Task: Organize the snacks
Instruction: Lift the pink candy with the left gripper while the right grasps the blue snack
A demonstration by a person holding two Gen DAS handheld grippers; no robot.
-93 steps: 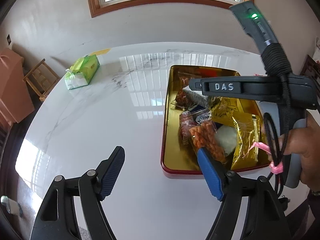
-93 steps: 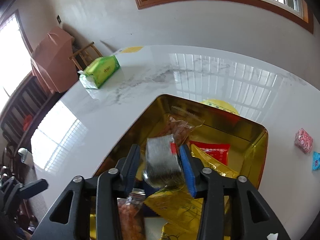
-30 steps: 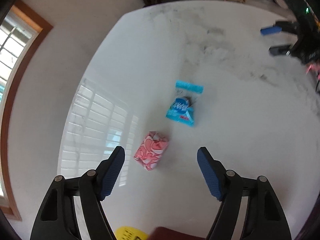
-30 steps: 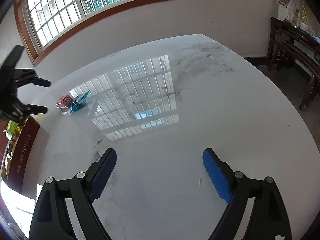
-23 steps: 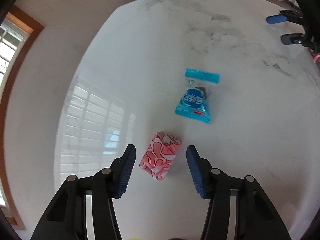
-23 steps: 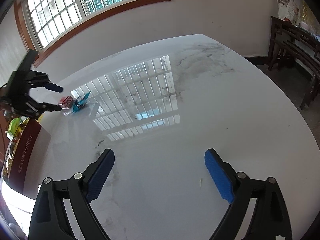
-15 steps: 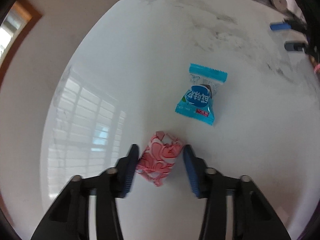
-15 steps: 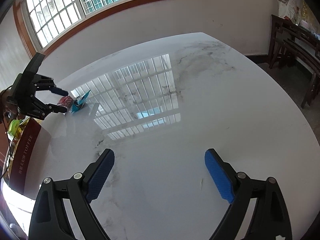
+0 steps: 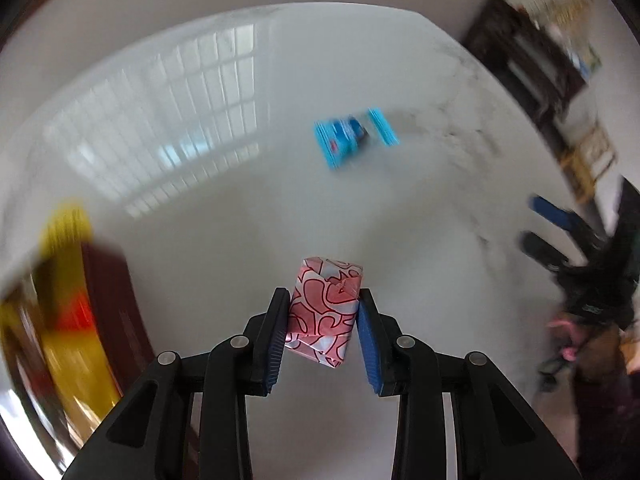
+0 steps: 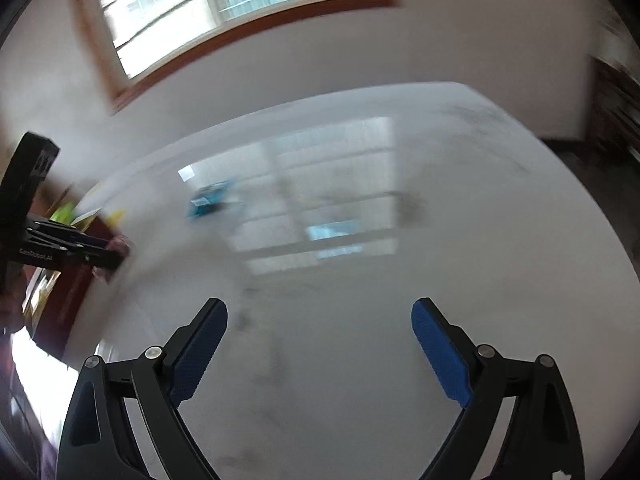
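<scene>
My left gripper (image 9: 323, 300) is shut on a pink heart-patterned snack packet (image 9: 325, 312) and holds it above the white marble table (image 9: 240, 220). A blue snack packet (image 9: 347, 136) lies on the table further off; it also shows in the right wrist view (image 10: 208, 198). The red tin with gold inside (image 9: 80, 320) holds several snacks at the left. My right gripper (image 10: 318, 328) is open and empty over bare table. The left gripper shows at the left of the right wrist view (image 10: 108, 254).
A dark wooden shelf (image 9: 536, 60) stands beyond the table at the right. A window (image 10: 224, 4) is in the wall behind. A green tissue pack (image 10: 66, 212) shows blurred behind the tin. Both views are motion-blurred.
My left gripper has shut on the pink packet, lifted it and swung toward the tin. The right gripper's view has turned toward the blue packet.
</scene>
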